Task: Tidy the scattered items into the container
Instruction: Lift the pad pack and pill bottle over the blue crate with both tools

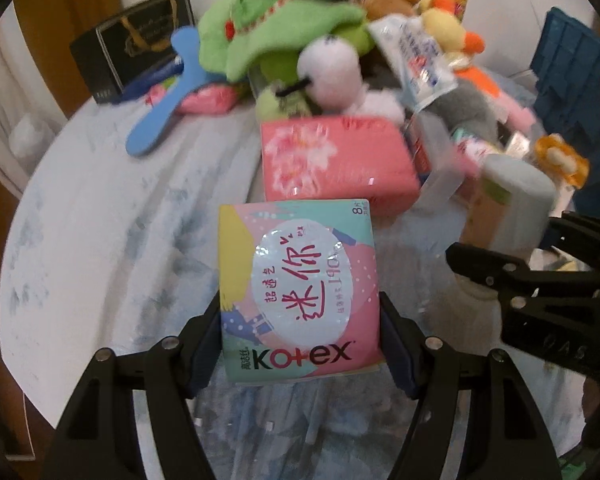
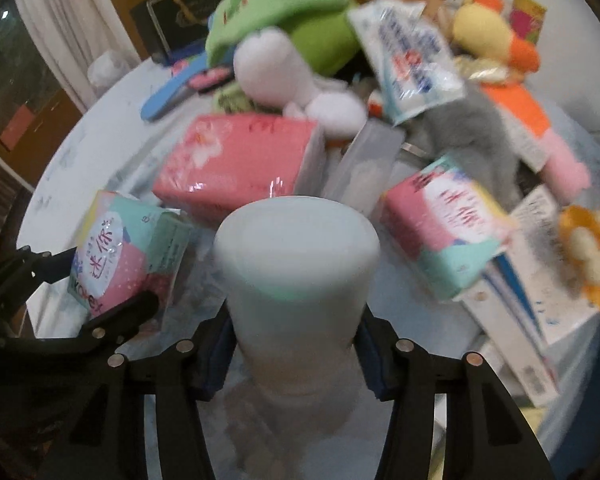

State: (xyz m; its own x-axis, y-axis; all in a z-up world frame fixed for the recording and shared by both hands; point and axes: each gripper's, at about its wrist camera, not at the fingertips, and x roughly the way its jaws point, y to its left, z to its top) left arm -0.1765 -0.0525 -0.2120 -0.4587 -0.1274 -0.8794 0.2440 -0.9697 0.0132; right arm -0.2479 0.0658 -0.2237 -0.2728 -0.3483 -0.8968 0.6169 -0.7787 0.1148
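Left gripper (image 1: 300, 344) clamped on Kotex pack (image 1: 298, 292), both fingers pressed on pack's side edges, label facing camera, pack upright between pads. Right gripper (image 2: 296, 352) clamped on pale cylinder bottle (image 2: 296, 280); bottle stands up out of the jaws and blocks the centre of right wrist view. Motion blur on that view.

Open room: bare light cloth (image 1: 100, 220) to the left of left gripper and under it, running out to the round edge. Right of left gripper, the right gripper (image 1: 540, 280) sits near, apart from the pack. In right wrist view the left gripper (image 2: 60, 292) with Kotex pack (image 2: 116, 256) is at lower left, just beside the bottle, not touching as far as can be told.

Ahead of both grippers: crowded heap. Pink tissue pack (image 1: 336, 160) directly beyond Kotex pack, close, edges nearly meeting in view. Behind it white plush (image 1: 332, 76), green plush (image 1: 284, 24), blue brush (image 1: 164, 92) ahead-left, black box (image 1: 136, 44) far ahead-left. Second Kotex pack (image 2: 444, 224) ahead-right of right gripper, near bottle. Blue crate (image 1: 572, 80) far ahead-right of left gripper, partly cut off by frame; its inside not visible. Little free gap ahead; free space only left and below.
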